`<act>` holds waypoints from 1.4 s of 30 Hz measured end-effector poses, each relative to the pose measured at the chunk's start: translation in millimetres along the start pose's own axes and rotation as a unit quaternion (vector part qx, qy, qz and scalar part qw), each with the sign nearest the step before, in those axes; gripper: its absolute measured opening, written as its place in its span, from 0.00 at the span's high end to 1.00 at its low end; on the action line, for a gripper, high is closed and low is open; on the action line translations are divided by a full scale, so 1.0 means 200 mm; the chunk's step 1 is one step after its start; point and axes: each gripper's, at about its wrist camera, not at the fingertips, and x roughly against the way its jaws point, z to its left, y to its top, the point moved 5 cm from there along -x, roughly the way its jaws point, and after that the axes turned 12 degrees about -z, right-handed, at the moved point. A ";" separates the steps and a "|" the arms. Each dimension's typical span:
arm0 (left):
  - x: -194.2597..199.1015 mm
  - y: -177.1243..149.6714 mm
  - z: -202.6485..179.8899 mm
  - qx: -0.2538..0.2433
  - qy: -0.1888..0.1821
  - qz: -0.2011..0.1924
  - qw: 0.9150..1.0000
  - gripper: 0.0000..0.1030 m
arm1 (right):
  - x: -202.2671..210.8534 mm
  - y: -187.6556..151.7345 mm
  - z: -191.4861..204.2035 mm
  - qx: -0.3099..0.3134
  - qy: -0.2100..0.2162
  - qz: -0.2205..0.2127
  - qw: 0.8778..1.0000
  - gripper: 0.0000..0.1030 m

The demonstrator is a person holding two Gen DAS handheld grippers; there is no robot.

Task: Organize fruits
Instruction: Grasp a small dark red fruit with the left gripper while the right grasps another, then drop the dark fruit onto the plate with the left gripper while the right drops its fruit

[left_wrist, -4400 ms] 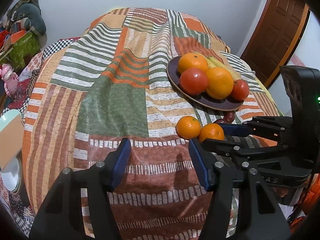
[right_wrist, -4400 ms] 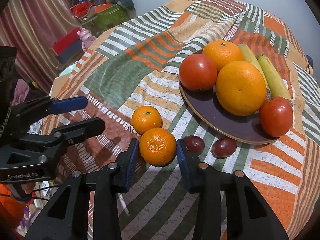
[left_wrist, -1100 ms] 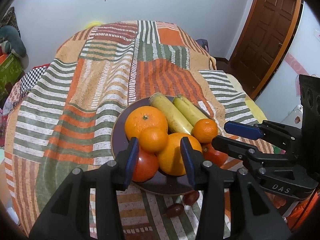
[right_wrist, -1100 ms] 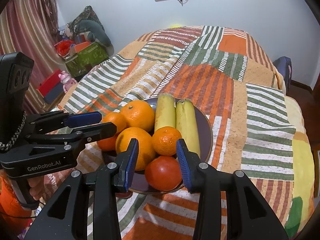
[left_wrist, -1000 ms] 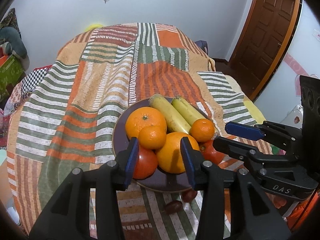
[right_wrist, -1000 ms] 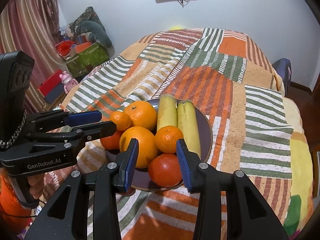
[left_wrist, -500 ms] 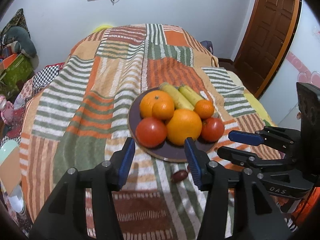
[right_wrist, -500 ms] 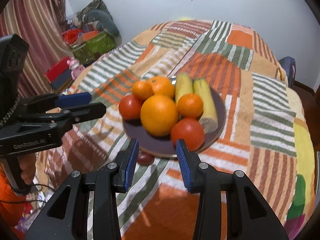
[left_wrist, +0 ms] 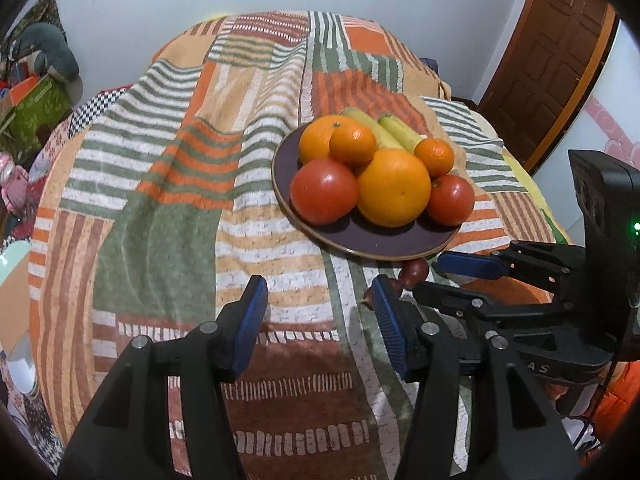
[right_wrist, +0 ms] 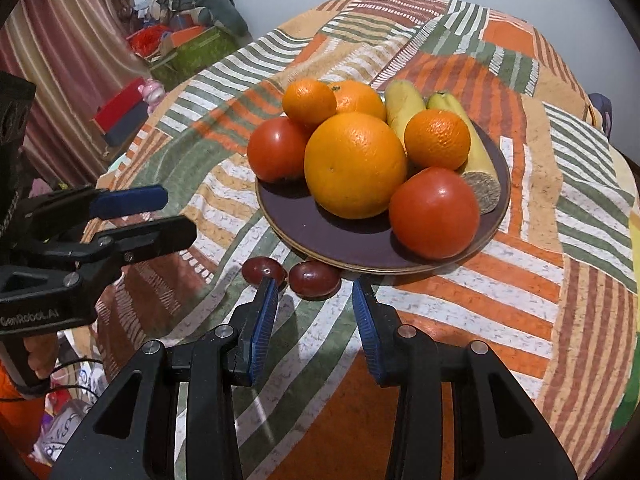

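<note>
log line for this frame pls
plate: fruit piled | two dark fruits: on blanket, off plate | right gripper: open, near them | left gripper: open, empty

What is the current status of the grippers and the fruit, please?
Left gripper open, empty. Right gripper open, empty, just short of two dark red fruits on the bedspread. Plate piled with oranges, tomatoes, bananas. Nothing in the way.

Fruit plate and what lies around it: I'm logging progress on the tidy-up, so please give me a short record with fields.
plate: dark purple round plate on the striped patchwork cloth
on plate: two red tomatoes, large orange, second orange, two small mandarins, two yellow bananas
off plate: two dark red oval fruits on the cloth by the plate's near rim
left claw: open, empty
right claw: open, empty, just short of the dark fruits
left to do: the two dark fruits
</note>
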 end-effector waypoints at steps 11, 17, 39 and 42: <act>-0.08 -0.07 -0.09 -0.008 -0.024 0.031 0.999 0.48 | -0.02 -0.02 0.02 0.014 0.011 -0.004 1.000 0.76; -0.11 -0.09 -0.16 -0.017 -0.041 0.038 0.998 0.48 | 0.05 -0.01 -0.02 0.007 0.008 -0.015 1.000 0.76; -0.15 -0.01 -0.19 -0.023 -0.032 0.018 0.999 0.72 | 0.21 0.05 -0.14 -0.022 -0.018 -0.056 0.998 0.76; -0.12 0.04 -0.18 -0.023 -0.032 0.003 0.999 0.72 | 0.20 0.07 -0.12 -0.018 -0.016 -0.060 0.998 0.76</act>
